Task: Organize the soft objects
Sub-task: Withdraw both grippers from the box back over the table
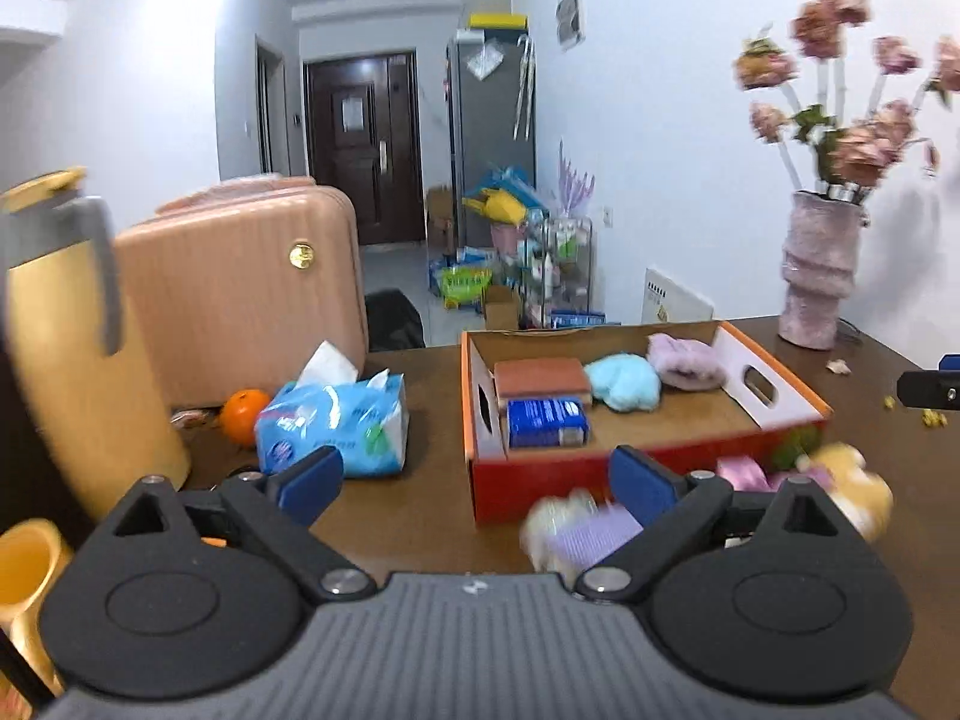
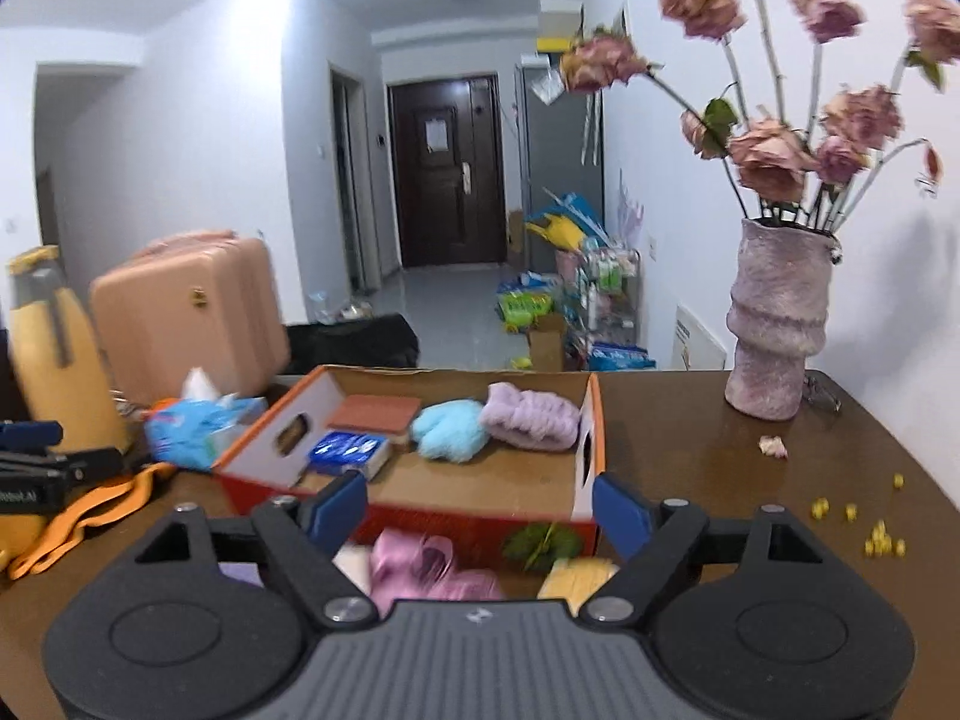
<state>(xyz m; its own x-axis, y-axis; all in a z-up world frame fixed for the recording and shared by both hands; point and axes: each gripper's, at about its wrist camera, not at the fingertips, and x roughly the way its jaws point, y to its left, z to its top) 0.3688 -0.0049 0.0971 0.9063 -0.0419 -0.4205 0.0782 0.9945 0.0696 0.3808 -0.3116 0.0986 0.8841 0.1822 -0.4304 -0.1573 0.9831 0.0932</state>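
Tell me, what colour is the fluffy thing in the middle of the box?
Light blue fluffy thing, clearest in the right wrist view.

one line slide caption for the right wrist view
Open right gripper faces an orange box holding a blue plush and purple plush, vase at right.

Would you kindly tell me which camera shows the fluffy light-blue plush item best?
The left wrist view: the fluffy light-blue plush item is sharper there. The right wrist view shows it too, slightly blurred.

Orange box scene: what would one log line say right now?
left gripper open, empty | right gripper open, empty | orange box holds four items | soft toys outside
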